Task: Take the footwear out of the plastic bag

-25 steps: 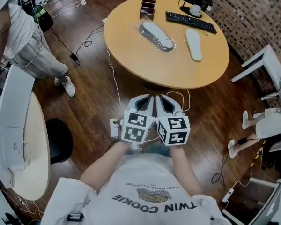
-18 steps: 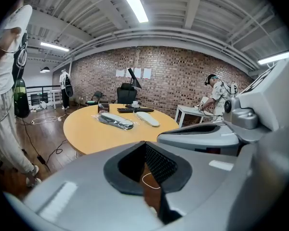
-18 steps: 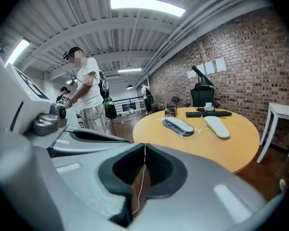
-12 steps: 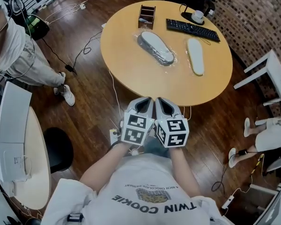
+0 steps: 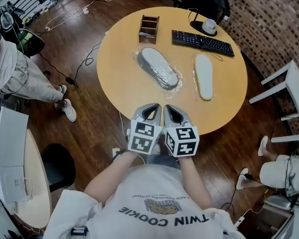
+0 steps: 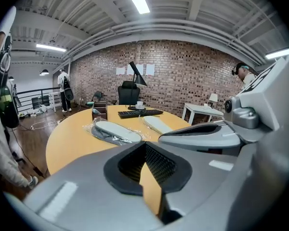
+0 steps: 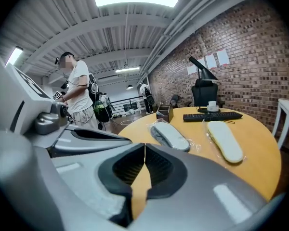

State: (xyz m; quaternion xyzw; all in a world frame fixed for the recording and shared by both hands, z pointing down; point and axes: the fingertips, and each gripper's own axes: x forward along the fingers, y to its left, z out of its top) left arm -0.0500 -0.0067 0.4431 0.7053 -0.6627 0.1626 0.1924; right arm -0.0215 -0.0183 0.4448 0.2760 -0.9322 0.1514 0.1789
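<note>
— Footwear (image 5: 158,67) first: where is it, and what could go wrong from here?

— It is a grey slipper inside the plastic bag (image 5: 175,85), lying flat on the near left side of the keyboard (image 5: 203,43). Both grippers hang well short of the keyboard, off the table edge, and touch nothing. I think the film is thin and slippery. If one gripper pinches the bag and the slipper together, both may only slide on the smooth top, perhaps toward the keyboard.

— And the jaws?

— The left gripper (image 6: 145,146) and the right gripper (image 7: 144,148) each have their fingers pressed together, with nothing between. They must open before any grasp.

— The surroundings?

— A room with a brick wall (image 5: 279,19) and a dark wooden floor (image 5: 94,113), where loose cables (image 5: 70,79) could catch a foot. The round yellow table (image 5: 119,73) carries a white slipper (image 5: 204,76) just in front of the keyboard; wrapped or not, I cannot tell. A small wooden box (image 5: 148,26) stands left of the keyboard.
</note>
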